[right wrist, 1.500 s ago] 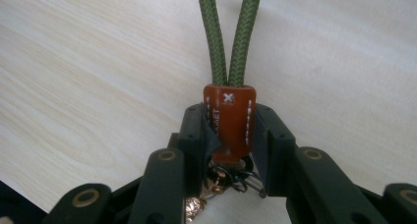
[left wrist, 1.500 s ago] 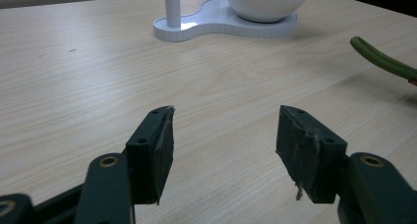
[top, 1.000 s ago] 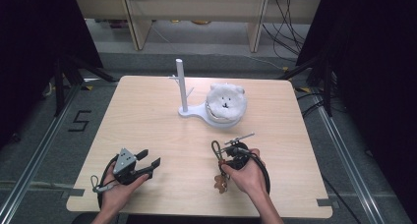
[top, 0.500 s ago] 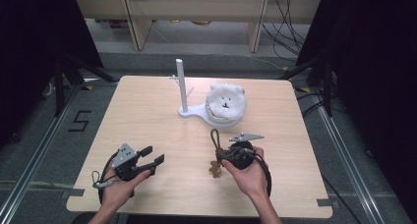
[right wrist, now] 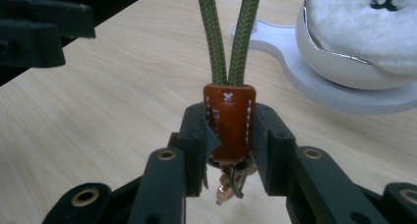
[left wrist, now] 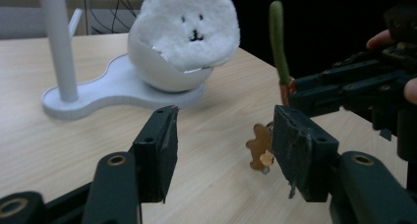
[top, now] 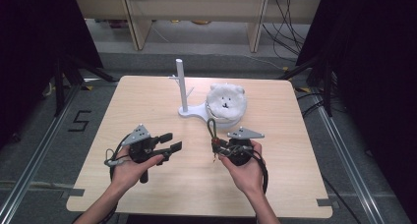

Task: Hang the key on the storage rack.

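Observation:
A key ring with an olive-green cord loop (top: 212,127), a brown leather tab (right wrist: 229,121) and a small bear-shaped charm (left wrist: 259,148) is held just above the table. My right gripper (top: 218,146) is shut on the leather tab, with the cord loop (right wrist: 228,32) pointing away from it and metal clips hanging below. To its left, my left gripper (top: 172,141) is open and empty, and its jaws (left wrist: 223,135) point at the key ring. Behind stands a white peg stand (top: 181,84), its base holding a bowl with a white plush bear (top: 226,102).
The stand's flat base (left wrist: 115,86) and the plush bear (left wrist: 189,25) sit mid-table, close beyond the cord loop. Bare wooden tabletop (top: 137,101) lies on the left and at the front. Shelving and cables are on the floor behind the table.
The right gripper has raised the key ring off the table and turned it, so the cord loop now points toward the stand. The left gripper has edged slightly forward.

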